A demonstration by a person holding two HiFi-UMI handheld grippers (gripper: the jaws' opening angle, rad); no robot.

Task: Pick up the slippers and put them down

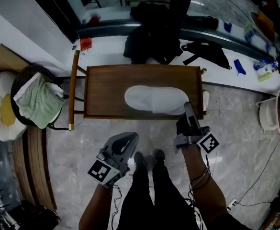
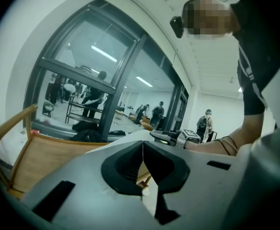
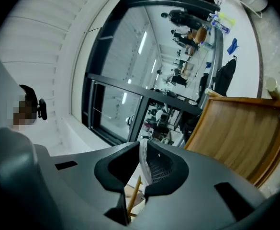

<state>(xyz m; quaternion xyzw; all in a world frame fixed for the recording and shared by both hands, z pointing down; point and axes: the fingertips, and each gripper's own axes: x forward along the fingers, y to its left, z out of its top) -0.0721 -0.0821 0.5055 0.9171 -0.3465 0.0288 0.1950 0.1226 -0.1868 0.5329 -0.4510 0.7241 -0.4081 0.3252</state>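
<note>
A pair of white slippers (image 1: 154, 99) lies side by side on a brown wooden table (image 1: 106, 90). My right gripper (image 1: 188, 108) reaches over the table's front edge to the slippers' right end. In the right gripper view its jaws (image 3: 143, 163) are pinched on a thin white edge of a slipper (image 3: 142, 152). My left gripper (image 1: 129, 139) hangs over the floor in front of the table, apart from the slippers. In the left gripper view its jaws (image 2: 142, 153) meet along a line with nothing between them.
A round chair with a green cloth (image 1: 37, 102) stands at the left. Black bags (image 1: 151, 42) lie on the white ledge behind the table. A white basket (image 1: 269, 114) sits at the right. The person's legs and shoes (image 1: 147, 159) stand between the grippers.
</note>
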